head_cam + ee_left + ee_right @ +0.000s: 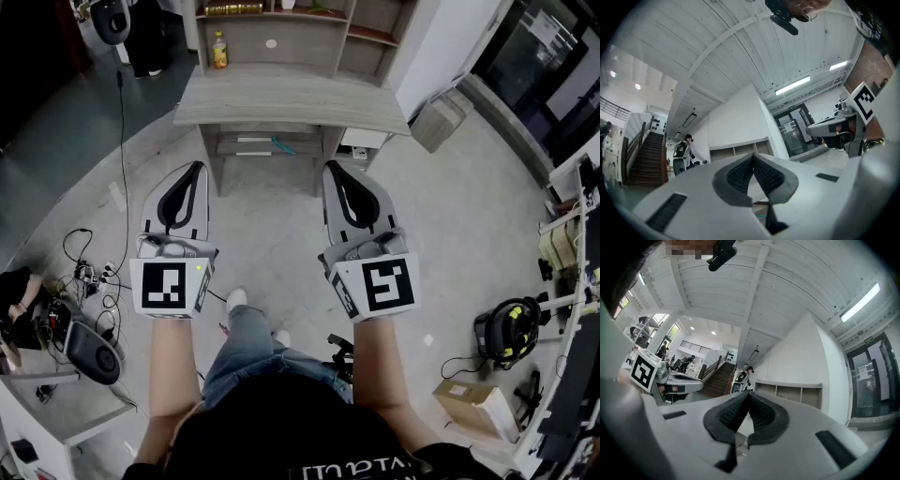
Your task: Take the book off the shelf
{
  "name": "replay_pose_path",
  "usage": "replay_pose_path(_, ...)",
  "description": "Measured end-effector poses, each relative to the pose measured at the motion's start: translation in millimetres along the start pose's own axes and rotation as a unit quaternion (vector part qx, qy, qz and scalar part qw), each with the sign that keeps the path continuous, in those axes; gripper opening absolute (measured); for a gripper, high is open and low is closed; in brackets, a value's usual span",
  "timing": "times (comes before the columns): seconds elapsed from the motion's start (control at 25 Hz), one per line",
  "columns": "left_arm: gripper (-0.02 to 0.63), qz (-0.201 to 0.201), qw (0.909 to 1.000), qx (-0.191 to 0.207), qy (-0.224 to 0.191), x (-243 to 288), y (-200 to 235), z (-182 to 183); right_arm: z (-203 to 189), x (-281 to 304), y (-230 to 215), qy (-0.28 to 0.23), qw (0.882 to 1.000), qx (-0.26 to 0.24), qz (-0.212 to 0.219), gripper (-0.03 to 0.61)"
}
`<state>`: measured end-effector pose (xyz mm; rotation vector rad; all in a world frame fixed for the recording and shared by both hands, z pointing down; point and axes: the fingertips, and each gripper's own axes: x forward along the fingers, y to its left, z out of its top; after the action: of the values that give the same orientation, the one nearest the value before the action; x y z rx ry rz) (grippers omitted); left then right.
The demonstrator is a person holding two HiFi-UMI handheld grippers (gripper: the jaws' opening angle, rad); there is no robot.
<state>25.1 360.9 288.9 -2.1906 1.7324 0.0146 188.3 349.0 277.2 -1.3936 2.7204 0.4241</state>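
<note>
The wooden desk (pixel 291 98) with its shelf unit (pixel 281 37) stands ahead of me. A yellowish flat thing (pixel 234 7) lies on an upper shelf; I cannot tell whether it is the book. A bottle (pixel 219 49) stands on the shelf below it. My left gripper (pixel 194 171) and right gripper (pixel 330 171) are held side by side over the floor, short of the desk's front edge. In both gripper views the jaws are shut with nothing between them: left gripper (pixel 753 159), right gripper (pixel 746 397). Both views look up at the shelf unit (pixel 787 391) and the ceiling.
Cables and a black device (pixel 89 352) lie on the floor at the left. At the right are a cardboard box (pixel 473 403) and a yellow-black object (pixel 511 328). White and teal things (pixel 258 142) sit on a low shelf under the desk. A person (pixel 684 150) stands by a staircase.
</note>
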Motion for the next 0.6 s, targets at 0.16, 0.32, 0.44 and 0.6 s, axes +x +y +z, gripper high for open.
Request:
replay_pose_path(0.16,0.011,0.008,1.0000,0.001,-0.005,0,11,-2,-2,8,4,0.009,1.000,-0.006,0.001,0.014)
replay_pose_path(0.32,0.011,0.018,0.9997,0.003,0.014,13,30,-17,-6,31,1,0.012,1.000,-0.001,-0.004,0.014)
replay_pose_path(0.44,0.012,0.009,0.9999,-0.003,0.013,29,42,-25,-10,51,-2,0.009,1.000,0.002,-0.007,0.014)
replay_pose_path(0.6,0.345,-0.009,0.9999,-0.007,0.012,64,57,-41,-20,87,-11,0.013,1.000,0.005,-0.015,0.014)
